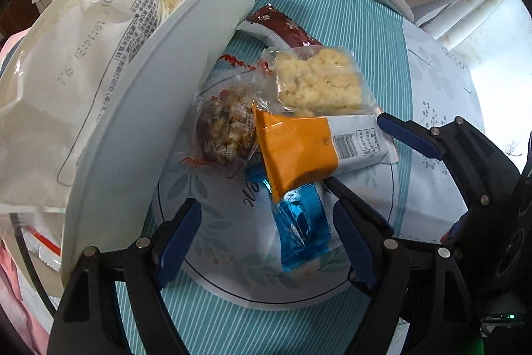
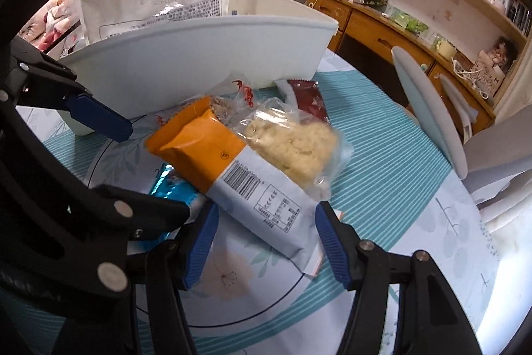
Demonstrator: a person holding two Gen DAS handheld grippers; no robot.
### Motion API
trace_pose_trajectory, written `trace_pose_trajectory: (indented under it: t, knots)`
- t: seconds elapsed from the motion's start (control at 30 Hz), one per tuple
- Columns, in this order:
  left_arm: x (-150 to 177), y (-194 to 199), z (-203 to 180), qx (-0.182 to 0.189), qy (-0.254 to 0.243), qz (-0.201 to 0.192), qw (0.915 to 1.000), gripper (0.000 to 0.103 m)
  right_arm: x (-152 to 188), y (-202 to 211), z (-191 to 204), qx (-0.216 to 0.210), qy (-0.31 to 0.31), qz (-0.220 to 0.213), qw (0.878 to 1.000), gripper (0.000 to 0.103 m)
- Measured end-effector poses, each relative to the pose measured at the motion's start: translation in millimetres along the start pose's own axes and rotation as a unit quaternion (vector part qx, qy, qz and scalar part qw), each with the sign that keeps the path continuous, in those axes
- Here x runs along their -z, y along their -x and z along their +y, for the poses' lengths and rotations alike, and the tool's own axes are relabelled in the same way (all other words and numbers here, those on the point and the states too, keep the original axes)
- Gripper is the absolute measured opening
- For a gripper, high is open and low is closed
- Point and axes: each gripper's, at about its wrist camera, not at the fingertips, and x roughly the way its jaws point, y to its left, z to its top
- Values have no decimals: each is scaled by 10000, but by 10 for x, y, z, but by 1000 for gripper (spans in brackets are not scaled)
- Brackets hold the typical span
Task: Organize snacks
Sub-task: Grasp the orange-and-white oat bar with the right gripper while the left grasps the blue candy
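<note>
While the left gripper (image 1: 266, 232) is being held spread wide around the blue packet (image 1: 304, 232), nothing is being pinched by it. The right gripper (image 2: 262, 242) is likewise being held released, its fingers flanking the white end of the orange-and-white packet (image 2: 232, 168) without contact that can be confirmed. That packet is lying long axis diagonal, orange end pointing toward the white bin (image 2: 199, 55), barcode end toward the right gripper, overlapping the blue packet and the pale crumbly snack (image 2: 292, 145). A nut cluster pack (image 1: 226, 135) and a dark red packet (image 1: 282, 29) are being crowded against the bin wall. Open striped tablecloth (image 2: 382, 182) is being left free on the right, up to the chairs (image 2: 429, 108)
</note>
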Motion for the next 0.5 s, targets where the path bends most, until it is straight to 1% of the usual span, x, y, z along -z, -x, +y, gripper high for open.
trace_pose_trajectory:
  t: [0.07,0.1,0.2,0.23,0.37,0.4,0.43,0.47,0.5]
  knots:
    - [-13,-36,8,-46,-18,19,10000,72,-10,-25,-12,-22,-70,26,10000,61]
    - [-18,-53,15,-69,-30,35,10000,72,-17,-43,-18,-55,-125,33,9999,61]
    - [-25,-81,19,-2,-32,7,10000,69,-45,-84,-31,-96,-187,19,9998,52]
    - [-29,-86,20,25,-35,7,10000,68,-59,-91,-31,-82,-236,20,9997,45]
    - [-7,-77,37,100,17,-53,9999,64,-71,-102,-49,-21,-443,102,9990,38]
    - [-7,-86,55,113,42,-45,9999,64,-68,-101,-65,-18,-530,131,9985,35]
    - [-4,-93,67,161,68,-38,9998,64,-65,-102,-94,-11,-646,160,9978,29]
    - [3,-83,91,225,136,-62,9996,64,-54,-92,-149,-7,-901,208,9957,27]
    - [0,-93,115,235,200,-23,9995,64,-43,-84,-176,12,-1003,246,9946,23]
